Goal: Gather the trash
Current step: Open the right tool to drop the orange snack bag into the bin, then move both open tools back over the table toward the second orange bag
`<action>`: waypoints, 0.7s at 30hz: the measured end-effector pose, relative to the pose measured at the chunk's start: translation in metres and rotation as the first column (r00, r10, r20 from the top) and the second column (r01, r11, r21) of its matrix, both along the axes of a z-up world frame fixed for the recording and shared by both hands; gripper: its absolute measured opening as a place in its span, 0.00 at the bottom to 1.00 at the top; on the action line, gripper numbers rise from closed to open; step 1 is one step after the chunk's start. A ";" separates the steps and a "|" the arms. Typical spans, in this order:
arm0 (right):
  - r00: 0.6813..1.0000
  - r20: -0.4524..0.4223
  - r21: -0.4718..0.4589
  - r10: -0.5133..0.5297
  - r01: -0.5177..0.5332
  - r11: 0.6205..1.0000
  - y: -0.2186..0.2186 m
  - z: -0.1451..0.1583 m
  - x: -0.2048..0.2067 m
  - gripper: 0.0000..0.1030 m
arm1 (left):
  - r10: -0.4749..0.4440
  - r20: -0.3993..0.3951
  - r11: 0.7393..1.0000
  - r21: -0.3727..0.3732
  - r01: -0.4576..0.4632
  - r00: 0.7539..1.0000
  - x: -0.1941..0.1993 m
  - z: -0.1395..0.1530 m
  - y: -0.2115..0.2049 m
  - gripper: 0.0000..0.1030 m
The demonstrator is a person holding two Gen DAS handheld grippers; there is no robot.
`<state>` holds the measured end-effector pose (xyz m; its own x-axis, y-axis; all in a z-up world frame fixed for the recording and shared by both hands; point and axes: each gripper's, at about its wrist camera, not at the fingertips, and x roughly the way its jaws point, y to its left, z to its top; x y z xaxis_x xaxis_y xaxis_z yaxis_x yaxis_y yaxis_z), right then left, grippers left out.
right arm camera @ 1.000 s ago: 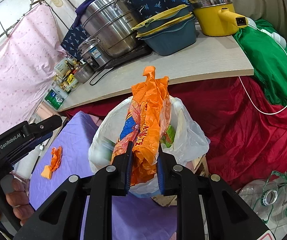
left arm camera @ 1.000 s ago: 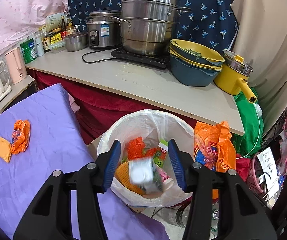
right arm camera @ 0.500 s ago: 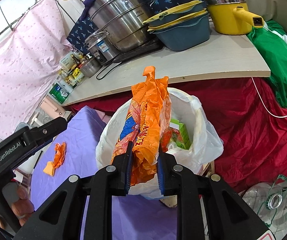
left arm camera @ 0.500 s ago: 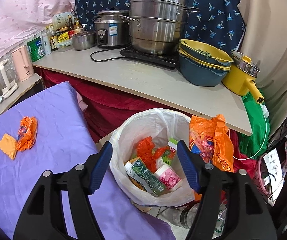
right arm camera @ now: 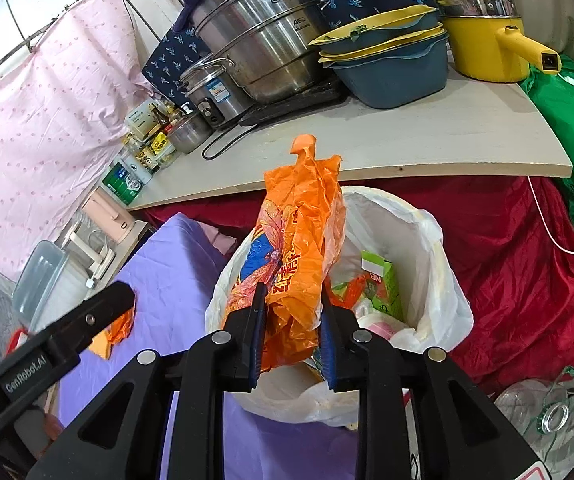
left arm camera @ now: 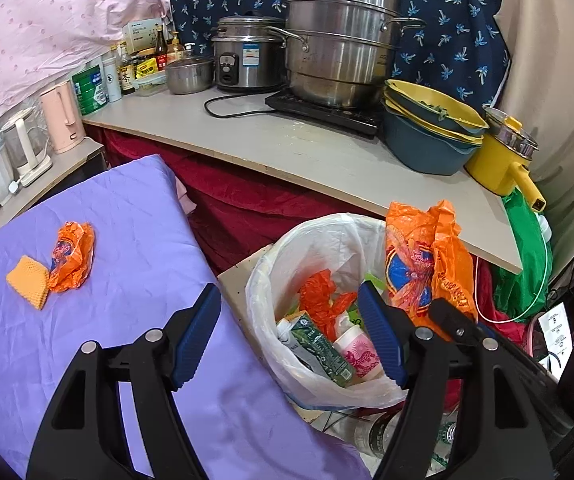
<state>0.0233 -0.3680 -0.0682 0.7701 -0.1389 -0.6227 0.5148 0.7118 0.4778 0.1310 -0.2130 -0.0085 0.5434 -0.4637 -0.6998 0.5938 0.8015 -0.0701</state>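
Note:
My right gripper [right arm camera: 290,320] is shut on a crumpled orange plastic bag [right arm camera: 295,240] and holds it over the near rim of a white-lined trash bin [right arm camera: 427,240]. The bag also shows in the left wrist view [left arm camera: 423,264] at the bin's right rim [left arm camera: 263,280]. The bin holds a green carton [left arm camera: 319,348], a pink-printed cup [left arm camera: 361,354] and orange scraps. My left gripper [left arm camera: 289,332] is open and empty above the bin's left edge. On the purple cloth [left arm camera: 127,240] lie an orange wrapper [left arm camera: 72,256] and an orange sponge [left arm camera: 28,280].
A counter [left arm camera: 327,152] behind the bin carries a steel steamer pot [left arm camera: 343,40], a rice cooker [left arm camera: 243,56], stacked blue and yellow basins [left arm camera: 427,136] and a yellow pot [left arm camera: 503,156]. Red cloth hangs below it. Clear bottles [right arm camera: 547,408] lie on the floor.
A carton fell from my left gripper into the bin, and the gripper then drew back and left. My right gripper has moved the orange bag closer over the bin.

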 end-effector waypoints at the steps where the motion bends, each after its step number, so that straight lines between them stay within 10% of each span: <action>1: 1.000 -0.001 -0.001 -0.002 0.002 1.000 0.000 0.001 0.002 0.27 | 0.006 -0.001 1.000 0.002 -0.006 1.000 0.002 -0.001 0.002 0.66; 21: 0.999 0.025 -0.043 0.039 -0.038 0.998 0.029 0.023 0.017 0.46 | 0.088 -0.011 0.996 -0.012 -0.088 0.996 0.016 -0.005 0.039 0.76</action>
